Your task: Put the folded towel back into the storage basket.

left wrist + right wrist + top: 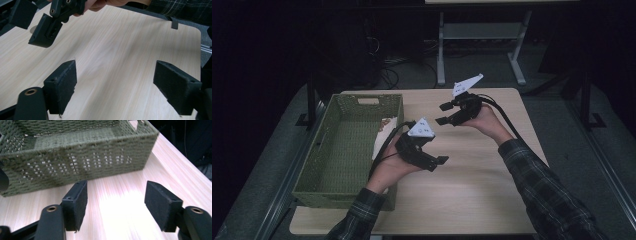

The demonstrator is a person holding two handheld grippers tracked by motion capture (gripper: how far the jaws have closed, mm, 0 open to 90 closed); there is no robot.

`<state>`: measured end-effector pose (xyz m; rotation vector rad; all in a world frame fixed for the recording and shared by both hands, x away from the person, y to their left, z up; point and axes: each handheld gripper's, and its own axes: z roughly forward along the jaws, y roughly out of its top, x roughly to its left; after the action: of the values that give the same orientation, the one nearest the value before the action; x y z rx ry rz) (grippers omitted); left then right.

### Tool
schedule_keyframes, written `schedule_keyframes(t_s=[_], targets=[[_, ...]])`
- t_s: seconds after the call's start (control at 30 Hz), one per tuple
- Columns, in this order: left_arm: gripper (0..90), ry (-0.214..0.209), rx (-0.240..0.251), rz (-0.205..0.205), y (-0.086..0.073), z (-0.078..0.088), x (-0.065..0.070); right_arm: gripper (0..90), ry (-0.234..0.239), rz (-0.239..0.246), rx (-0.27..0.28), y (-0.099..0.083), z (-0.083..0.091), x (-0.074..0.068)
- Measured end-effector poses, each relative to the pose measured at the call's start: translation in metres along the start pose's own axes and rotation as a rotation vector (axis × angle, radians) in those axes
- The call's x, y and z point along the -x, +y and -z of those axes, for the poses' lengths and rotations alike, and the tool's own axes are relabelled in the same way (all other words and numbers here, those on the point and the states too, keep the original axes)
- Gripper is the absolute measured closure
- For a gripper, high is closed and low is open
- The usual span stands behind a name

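Grippers both empty over the wooden table [472, 170]. Left gripper [439, 161] nearest, jaws spread wide, nothing between them, just right of the green woven basket [312, 175]. Right gripper [443, 114] farther back, mid-table, jaws apart too, pointing toward the basket. Inside the basket, a white cloth-like item [384, 131] lies against its right wall.

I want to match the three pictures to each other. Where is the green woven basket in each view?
High view: the green woven basket sits at the left of the wooden table, beside the left gripper.
Right gripper view: it spans the upper part of the picture, beyond the open jaws.
Left gripper view: not in this picture.
Shared landmark: the wooden table.
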<state>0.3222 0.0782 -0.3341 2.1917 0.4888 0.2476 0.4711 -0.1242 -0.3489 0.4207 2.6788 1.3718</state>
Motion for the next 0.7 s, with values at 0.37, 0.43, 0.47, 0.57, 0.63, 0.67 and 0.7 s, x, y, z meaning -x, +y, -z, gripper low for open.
schedule_keyframes(t_s=[0.37, 0.43, 0.47, 0.57, 0.63, 0.67, 0.7], targets=[[15.6, 0.005, -0.025, -0.018, -0.007, -0.039, 0.022, 27.4, -0.050, -0.051, 0.008, -0.040, 0.018, -0.001], [15.6, 0.004, -0.034, -0.022, -0.011, -0.045, 0.025, 26.8, -0.060, -0.058, 0.003, -0.046, 0.020, -0.002], [15.6, 0.006, -0.038, -0.024, -0.013, -0.047, 0.026, 26.8, -0.064, -0.057, 0.006, -0.050, 0.021, -0.003], [15.6, -0.003, -0.040, -0.022, -0.019, -0.056, 0.030, 26.4, -0.078, -0.071, 0.006, -0.060, 0.023, -0.004], [15.6, -0.009, -0.046, -0.019, -0.025, -0.064, 0.033, 26.4, -0.083, -0.091, 0.003, -0.071, 0.024, -0.005], [15.6, -0.009, -0.046, -0.019, -0.025, -0.064, 0.033, 26.4, -0.083, -0.091, 0.003, -0.071, 0.024, -0.005], [15.6, -0.015, -0.049, -0.021, -0.027, -0.066, 0.034, 26.4, -0.088, -0.094, 0.002, -0.075, 0.024, -0.005]])
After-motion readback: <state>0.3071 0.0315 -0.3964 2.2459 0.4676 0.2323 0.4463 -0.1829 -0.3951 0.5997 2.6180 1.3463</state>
